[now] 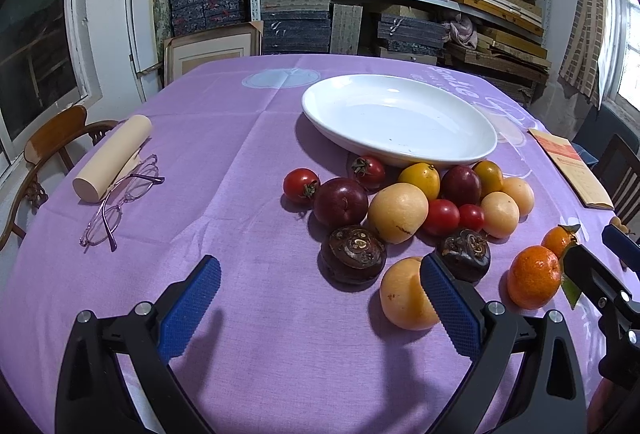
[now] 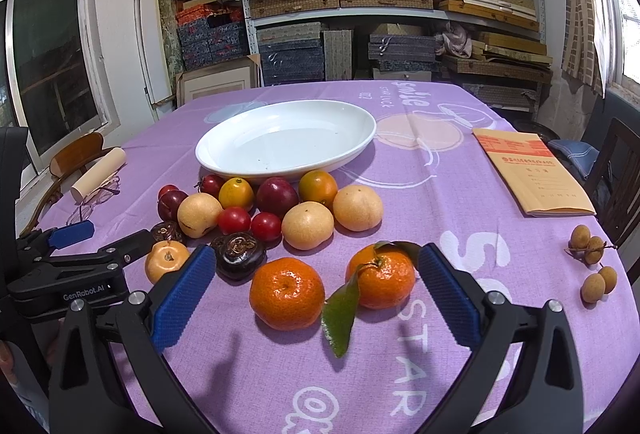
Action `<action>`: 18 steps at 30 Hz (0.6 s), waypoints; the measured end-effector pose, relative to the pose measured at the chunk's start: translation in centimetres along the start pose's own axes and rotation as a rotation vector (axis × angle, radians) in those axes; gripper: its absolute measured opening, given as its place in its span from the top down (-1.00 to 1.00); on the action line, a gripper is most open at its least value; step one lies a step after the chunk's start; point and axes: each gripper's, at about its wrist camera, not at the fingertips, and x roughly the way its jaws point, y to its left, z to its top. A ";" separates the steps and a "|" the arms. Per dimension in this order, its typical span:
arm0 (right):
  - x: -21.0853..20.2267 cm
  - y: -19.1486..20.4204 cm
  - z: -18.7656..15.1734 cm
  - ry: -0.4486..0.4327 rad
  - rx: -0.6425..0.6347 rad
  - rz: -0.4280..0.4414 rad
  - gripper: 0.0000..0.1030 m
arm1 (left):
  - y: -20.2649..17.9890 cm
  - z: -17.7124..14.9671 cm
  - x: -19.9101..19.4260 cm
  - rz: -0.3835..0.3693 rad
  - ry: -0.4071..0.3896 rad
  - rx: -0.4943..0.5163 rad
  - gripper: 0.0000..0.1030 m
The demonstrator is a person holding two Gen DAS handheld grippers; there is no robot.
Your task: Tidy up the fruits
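A white oval plate [image 1: 400, 150] [image 2: 224, 162] stands empty on the purple cloth. In front of it lies a heap of fruit: dark plums [image 1: 340, 202], yellow pears [image 1: 397, 212], small tomatoes [image 1: 301, 185] and dark water chestnuts [image 1: 354, 254]. Two mandarins [image 2: 287, 292] [image 2: 382, 280] lie nearest, one with a green leaf. My left gripper [image 1: 320, 298] is open and empty, low over bare cloth left of a pear [image 1: 406, 294]. My right gripper [image 2: 312, 294] is open, its pads on either side of the two mandarins, touching neither.
Glasses [image 1: 120, 202] and a cream roll [image 1: 112, 158] lie at the left. A tan booklet [image 2: 532, 170] and several small longans [image 2: 592, 262] lie at the right. Chairs stand at both table sides. Shelves of boxes fill the back wall.
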 end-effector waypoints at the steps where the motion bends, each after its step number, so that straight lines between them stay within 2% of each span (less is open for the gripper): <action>1: 0.0 0.0 0.0 0.000 0.000 0.000 -0.92 | 0.0 0.0 0.0 -0.002 0.000 -0.001 -0.93; 18: -0.1 -0.1 0.0 -0.002 0.002 0.001 -0.92 | -0.3 0.0 -0.5 -0.014 -0.019 0.008 -0.93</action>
